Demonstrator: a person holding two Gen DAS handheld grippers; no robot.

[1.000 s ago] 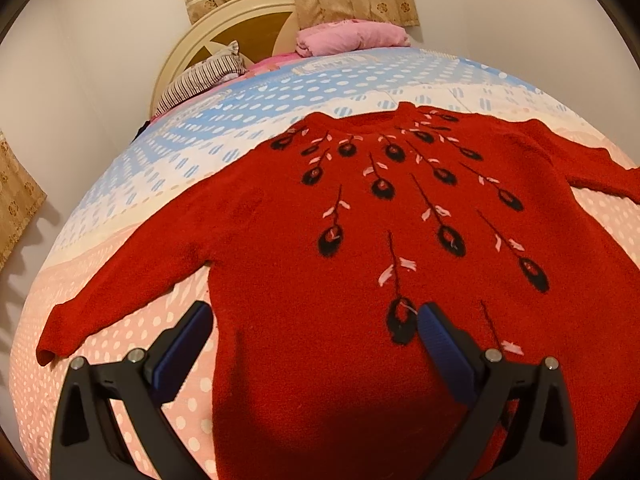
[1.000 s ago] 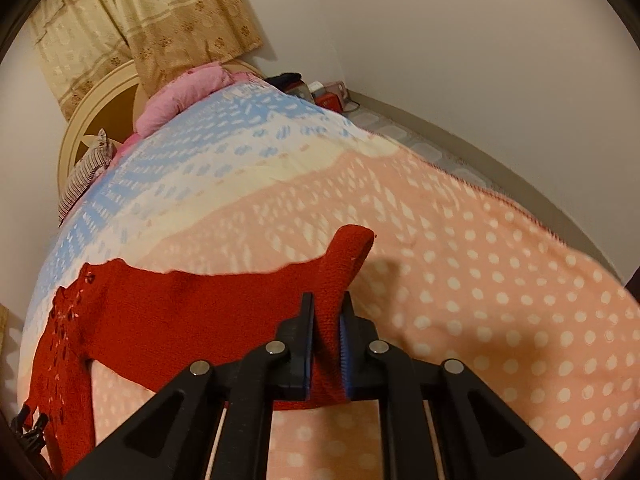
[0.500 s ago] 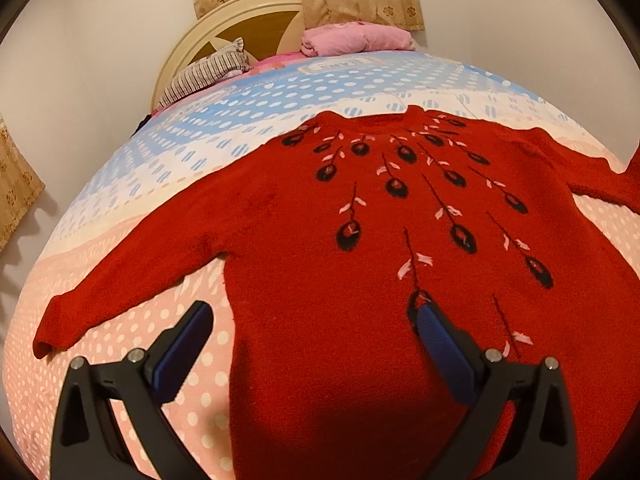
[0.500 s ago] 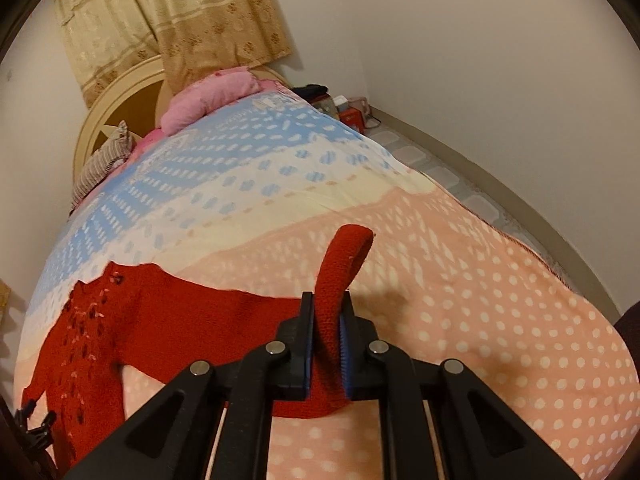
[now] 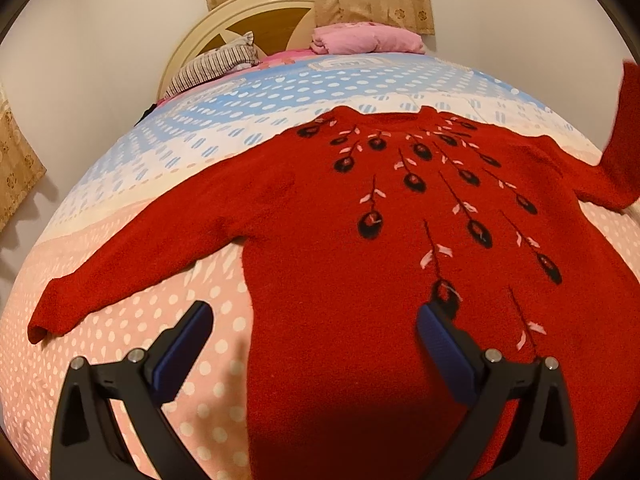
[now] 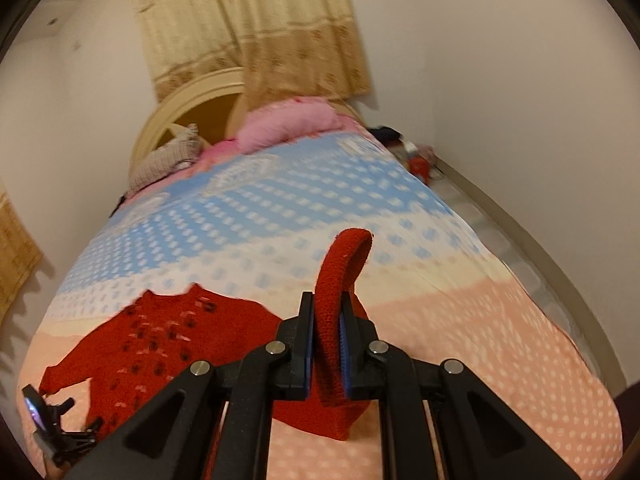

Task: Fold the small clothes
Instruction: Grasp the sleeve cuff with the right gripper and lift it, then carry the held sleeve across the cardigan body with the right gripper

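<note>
A red knitted sweater with black and pink flower marks lies face up and spread flat on the dotted bed cover. Its left sleeve stretches out flat toward the left. My left gripper hovers open over the sweater's lower left edge, nothing between its blue pads. My right gripper is shut on the cuff end of the right sleeve, which is lifted off the bed and curls above the jaws. That raised sleeve also shows at the right edge of the left wrist view.
The bed cover is pink near me and blue farther off. A striped pillow and a pink bundle lie by the cream headboard. Walls close in on both sides; floor clutter sits right of the bed.
My right gripper has risen with the sleeve cuff and swung toward the sweater's body, lifting the sleeve off the bed. The left gripper stayed open and drifted slightly along the sweater's lower edge.
</note>
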